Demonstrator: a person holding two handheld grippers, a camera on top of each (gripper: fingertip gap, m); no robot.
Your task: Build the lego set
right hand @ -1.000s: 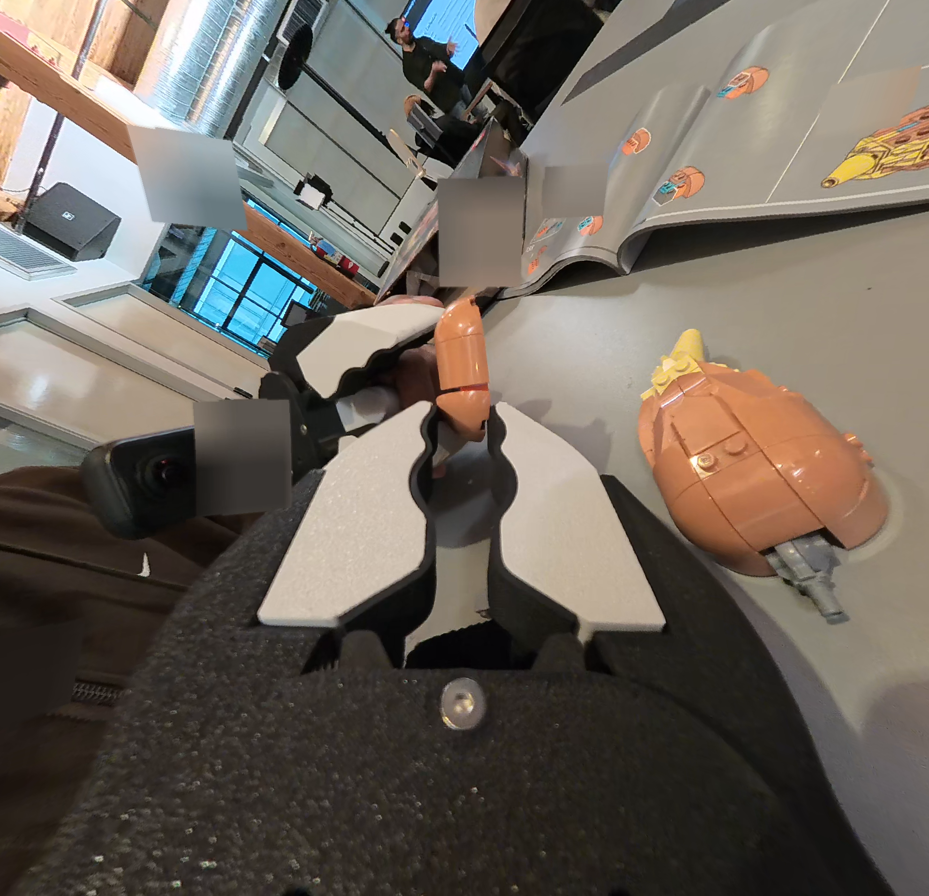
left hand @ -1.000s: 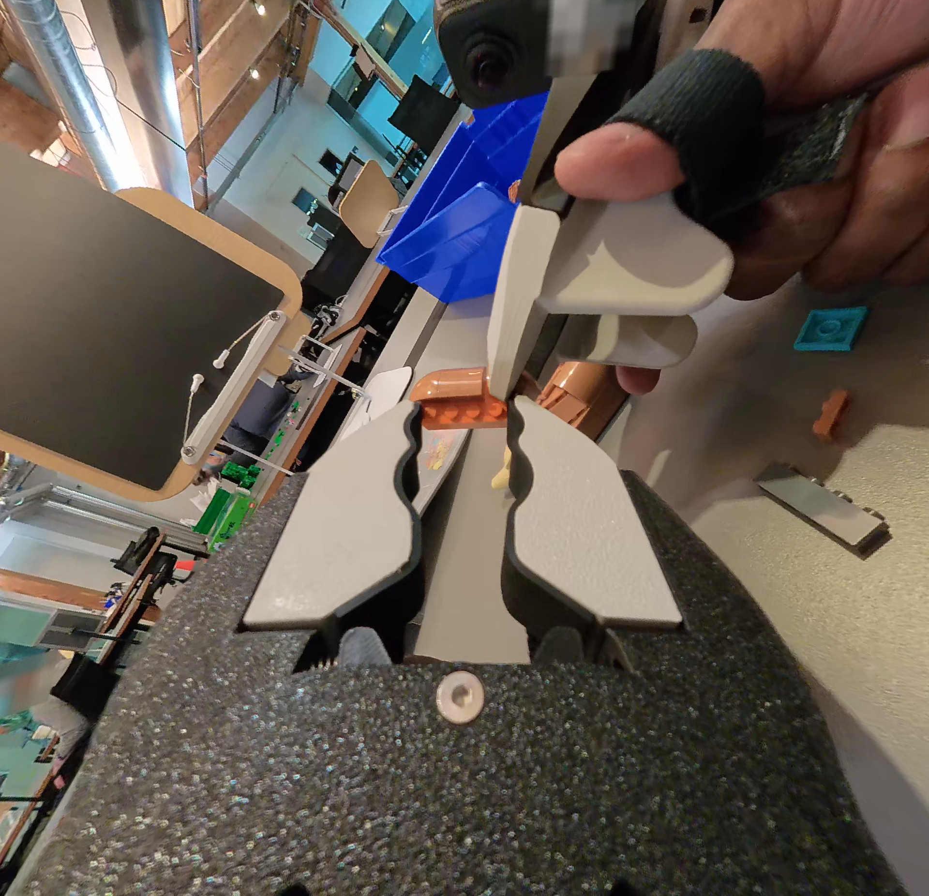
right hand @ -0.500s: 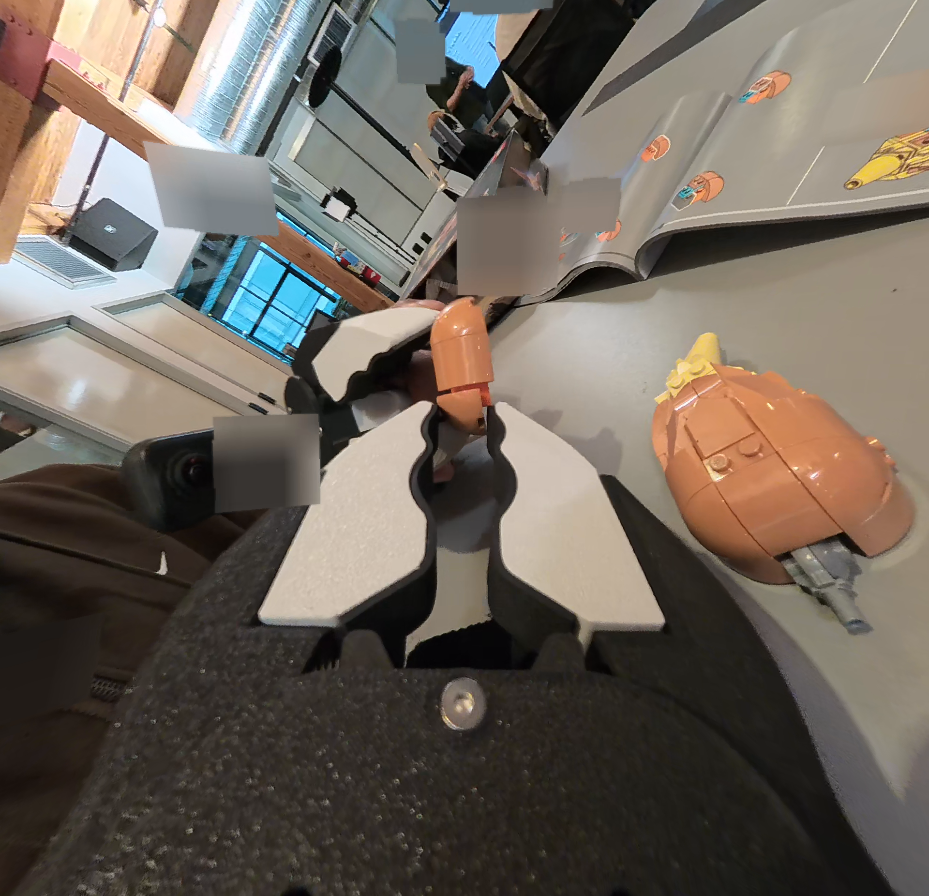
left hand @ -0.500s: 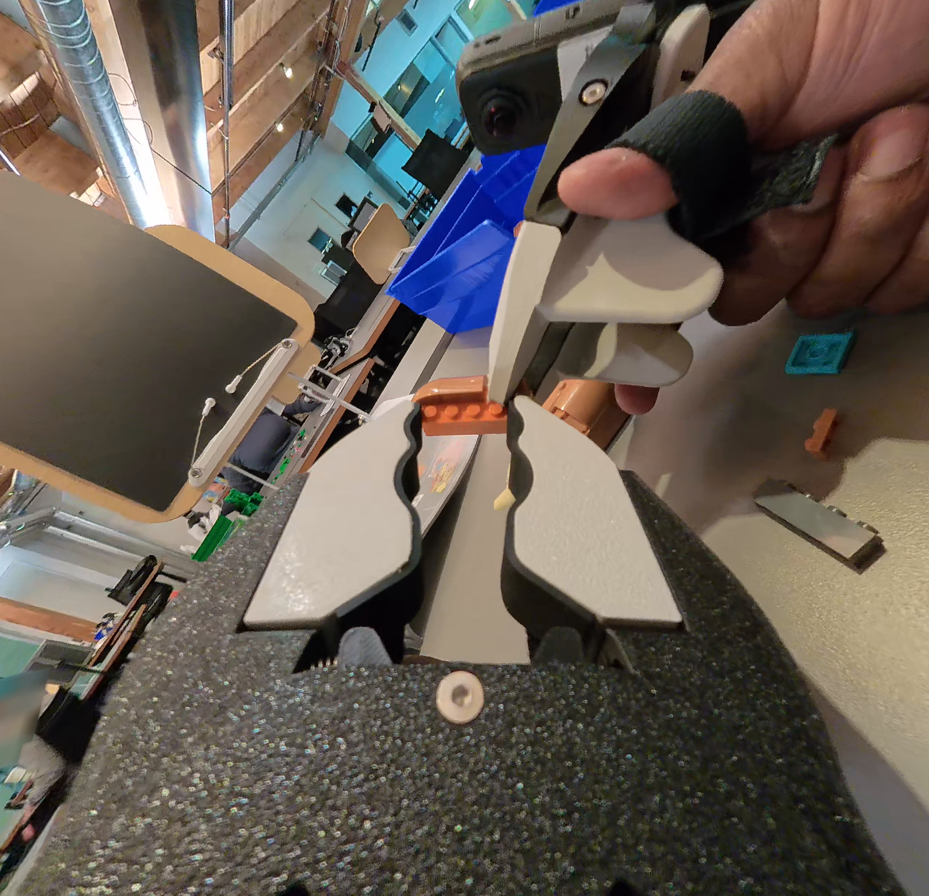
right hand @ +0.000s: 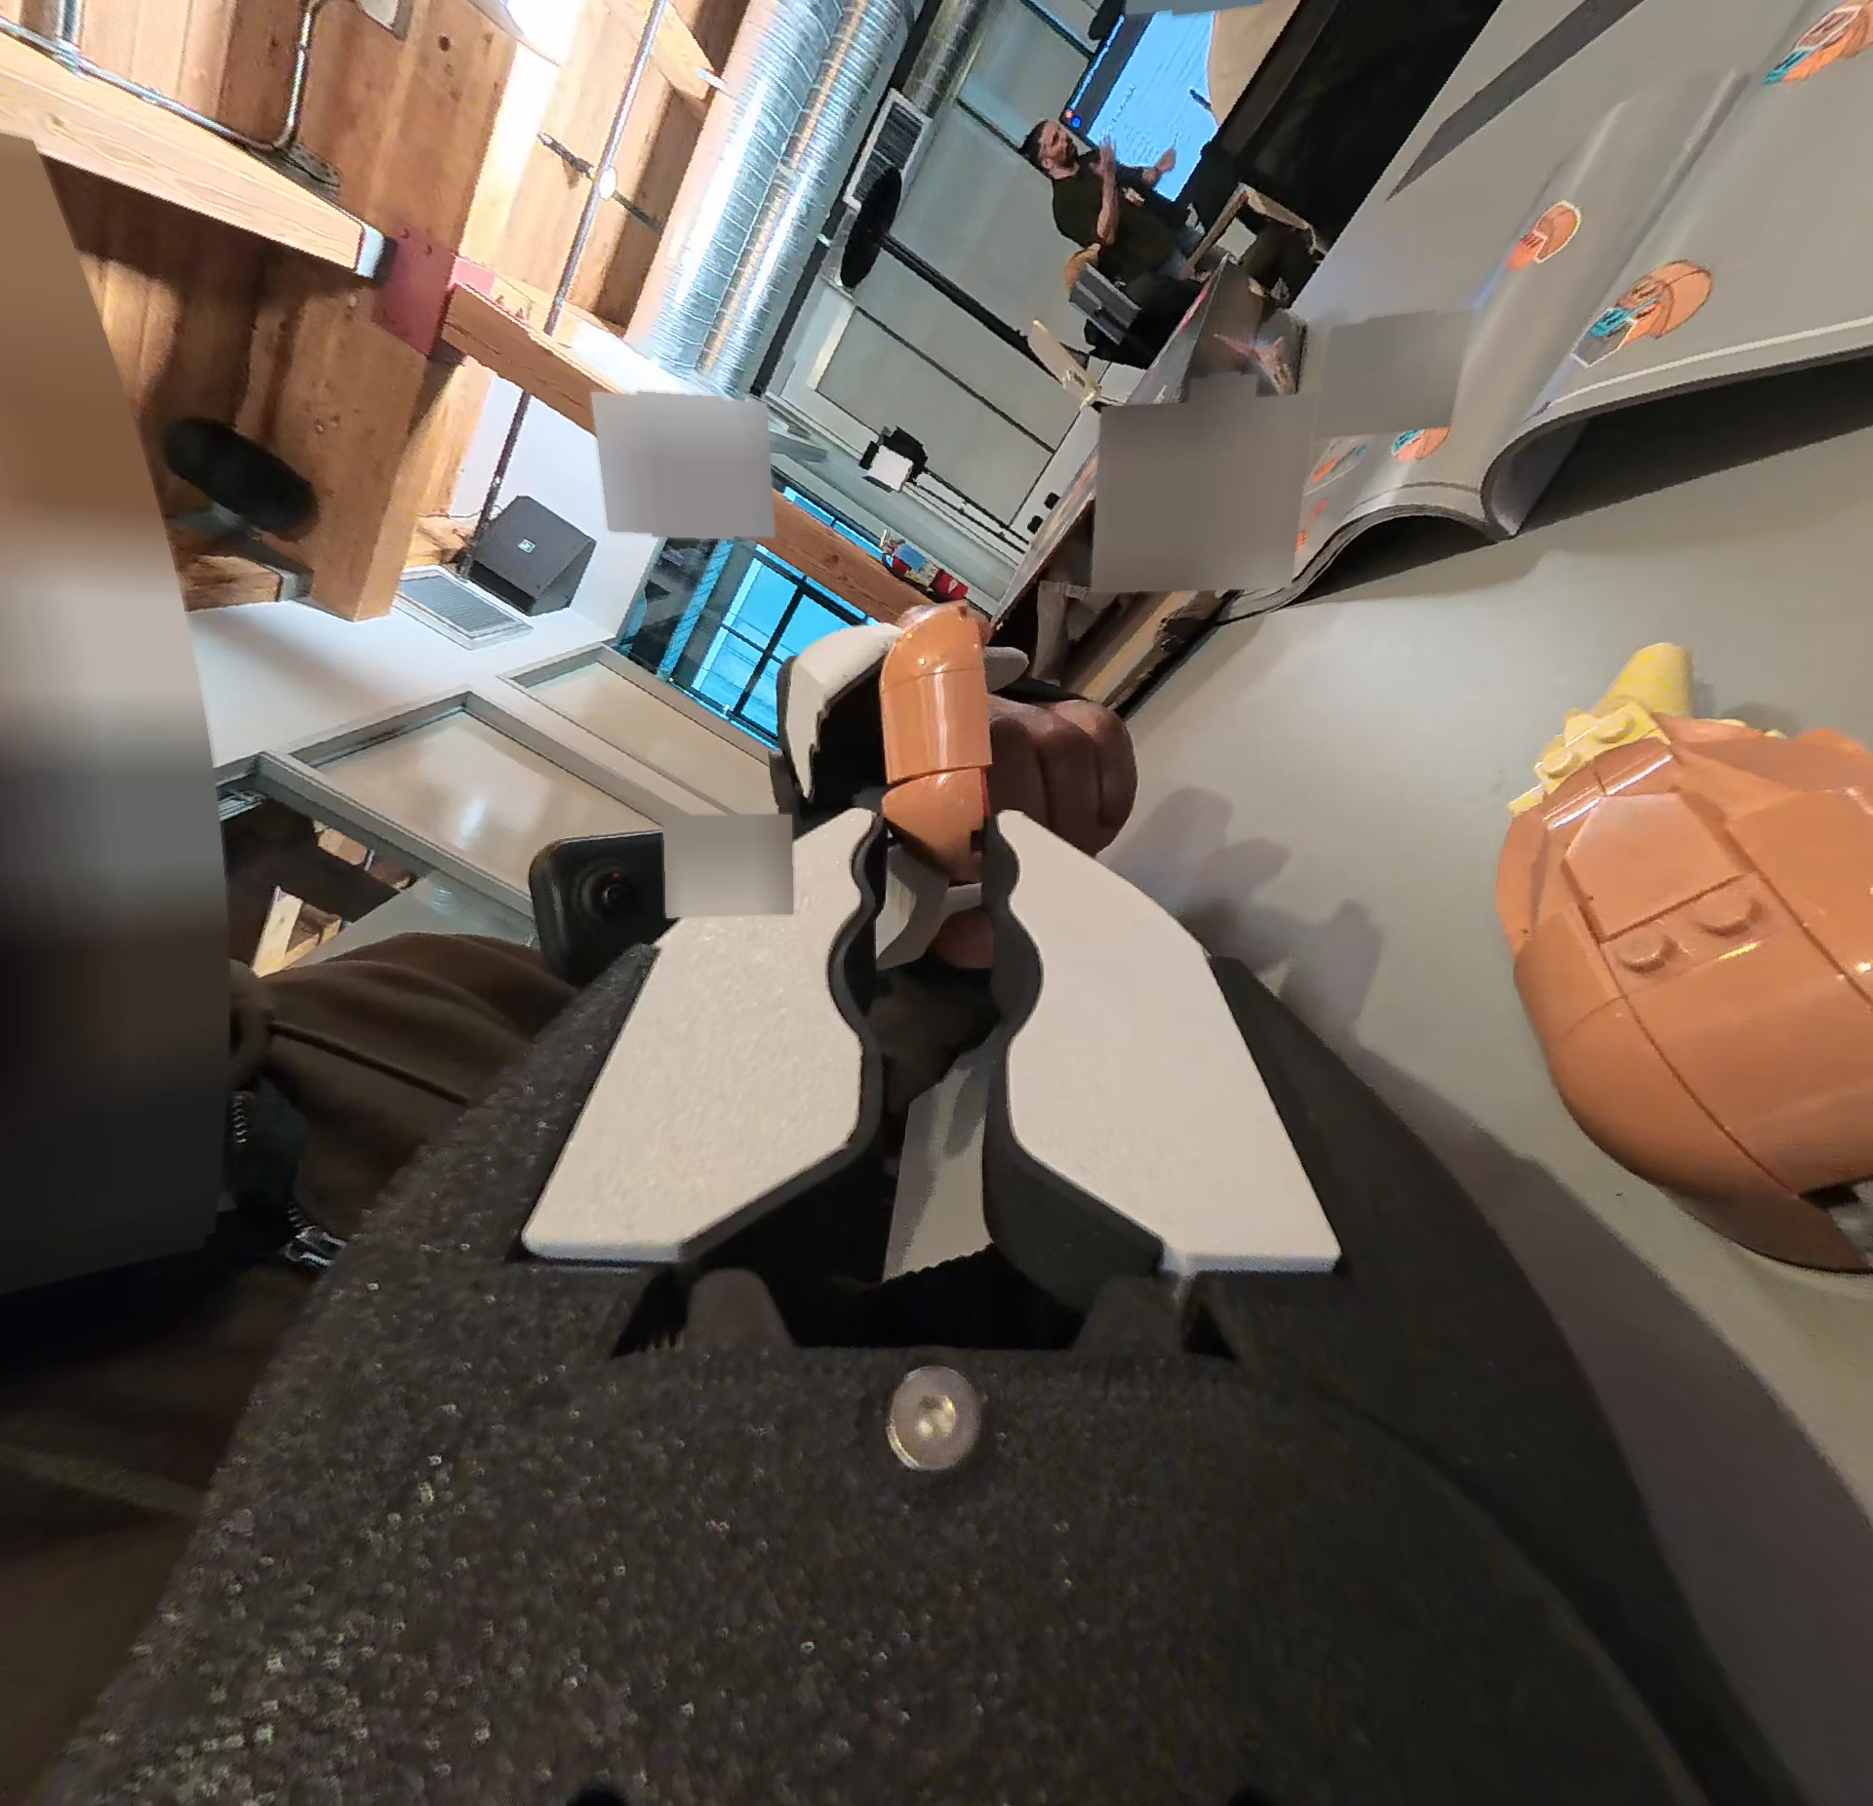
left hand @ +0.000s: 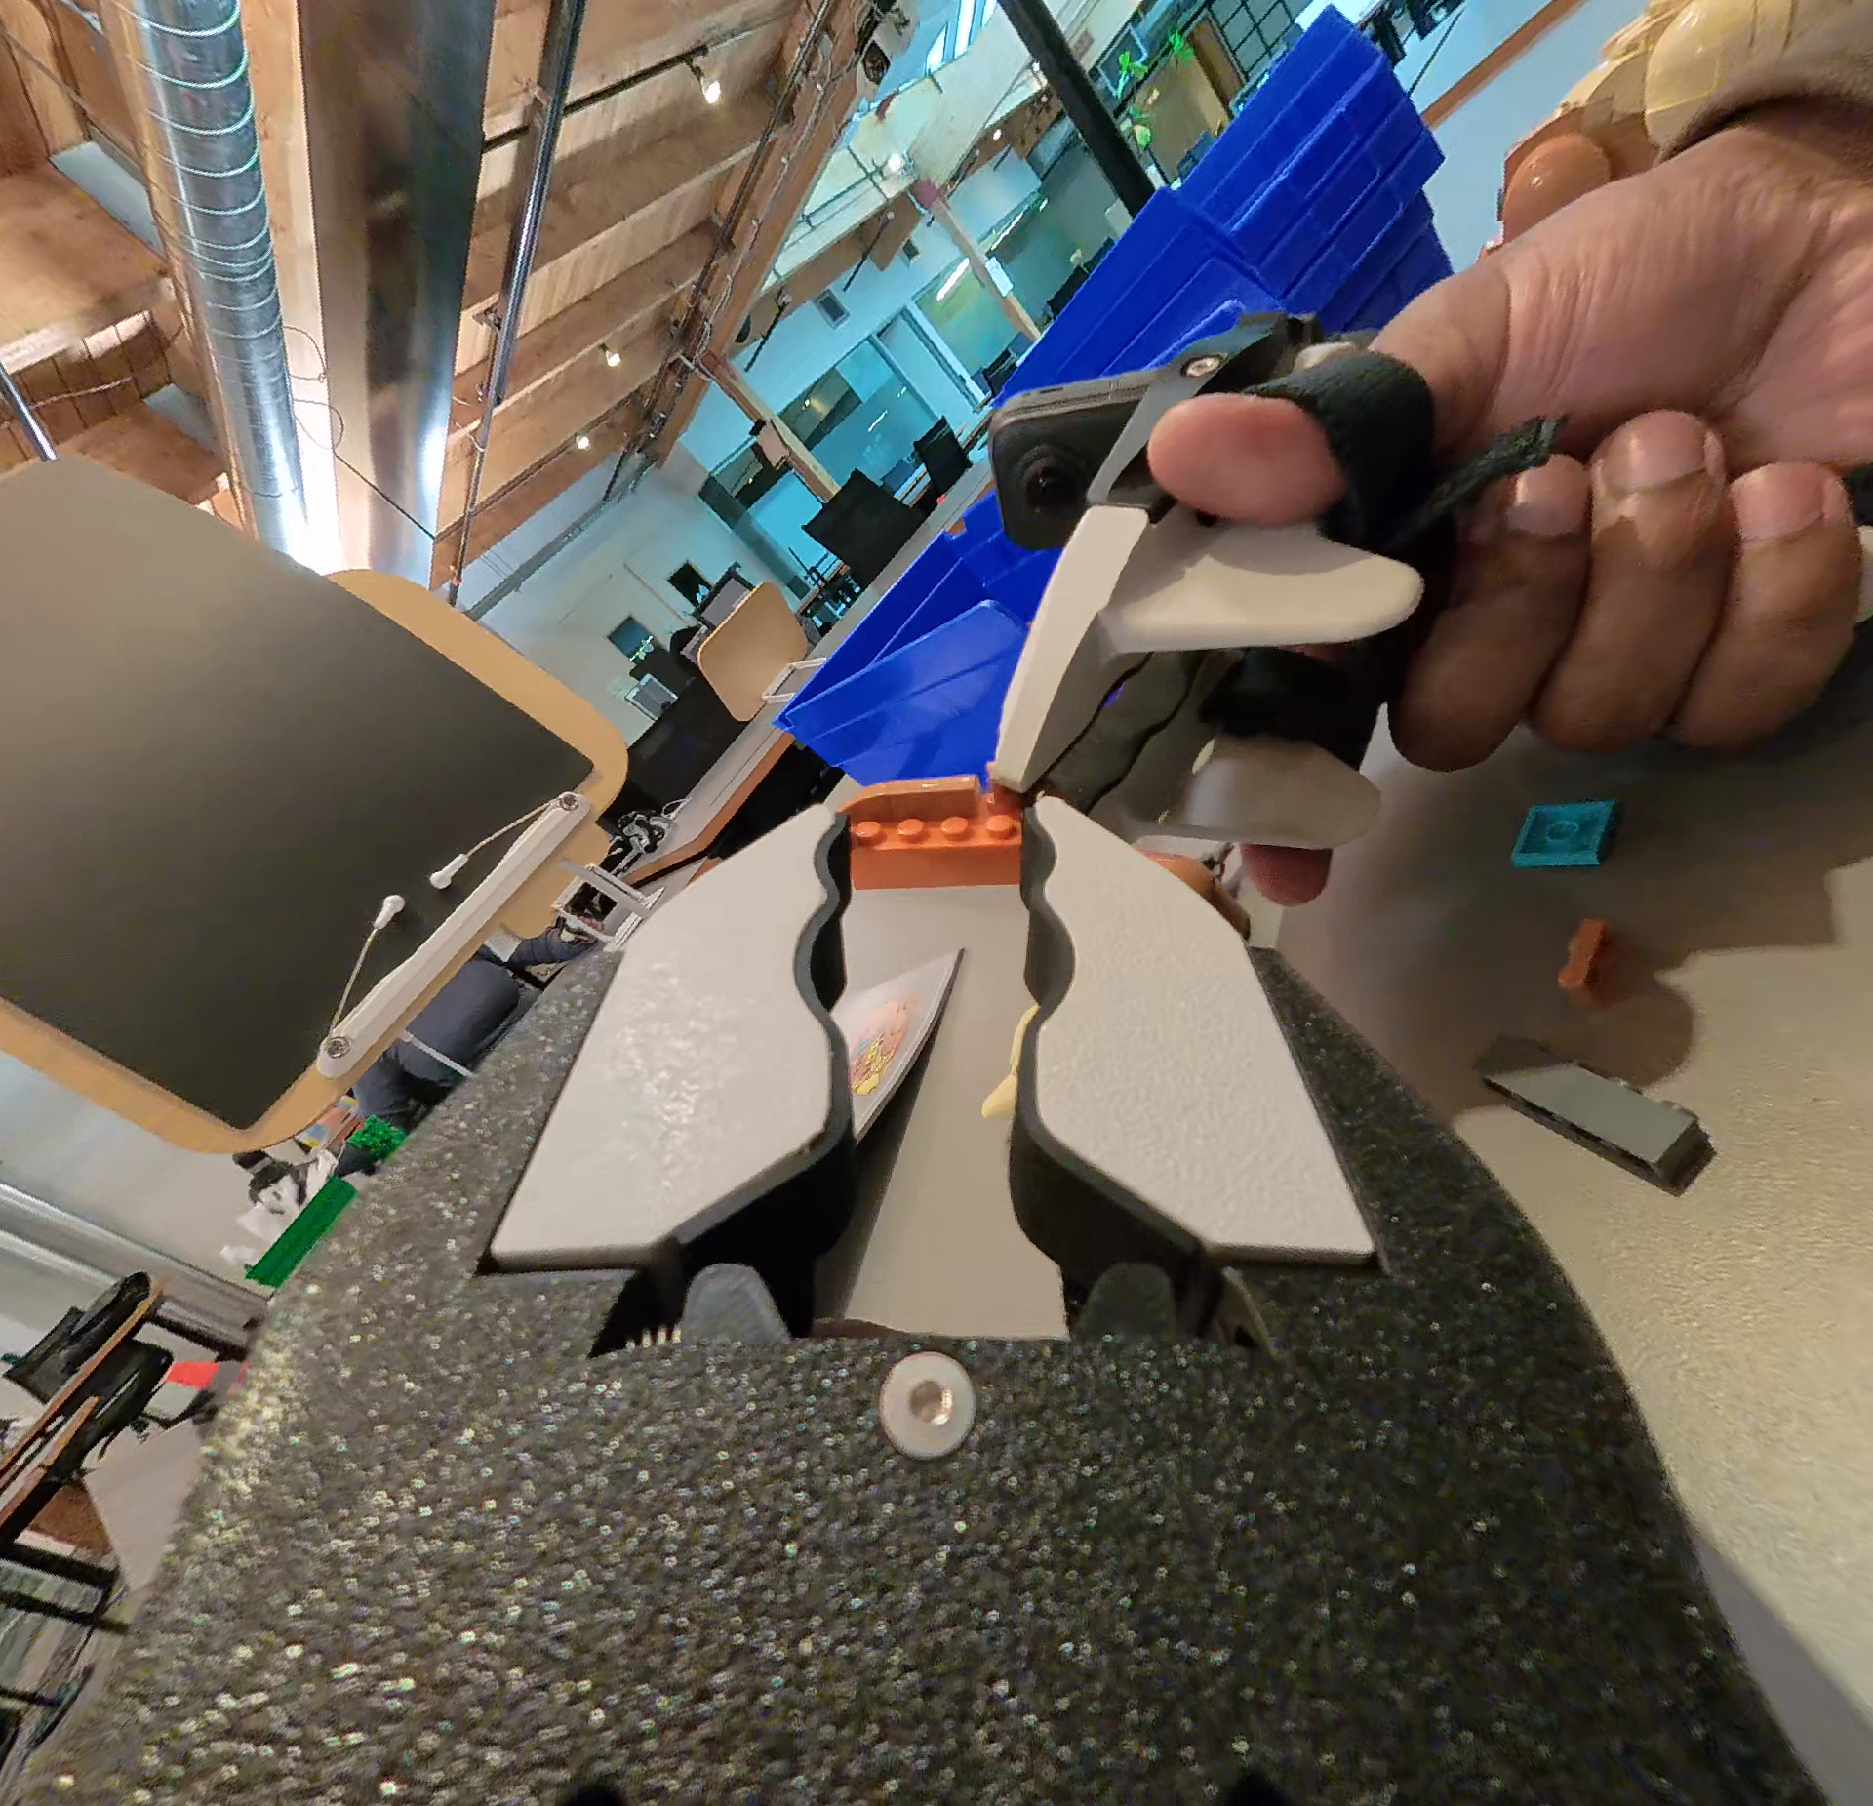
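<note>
Two grippers meet on one small assembly held in the air above the table (left hand: 1672, 1352). Nearest in the left wrist view, the left gripper (left hand: 932, 850) is clamped by its fingertips on the ends of an orange studded brick (left hand: 938, 850), four studs facing the camera. From the upper right, the right gripper (left hand: 1019, 779), worked by a hand (left hand: 1622, 500), pinches the brick's far corner with its tips drawn close. In the right wrist view the same assembly shows as a rounded tan-orange piece (right hand: 932, 744) caught between that gripper's tips (right hand: 932, 845).

The part looks light, rigid and glossy; its curved shell would likely slip, so the flat ends and studded edge seem the safer hold. Hard squeezing or twisting could probably pop the joined pieces apart.

Farther off on the table lie a grey plate (left hand: 1596, 1114), a small orange brick (left hand: 1586, 962) and a teal plate (left hand: 1561, 833). The domed orange model (right hand: 1713, 997) rests beside an open instruction booklet (right hand: 1622, 267), with blue bins (left hand: 1166, 500) behind.
</note>
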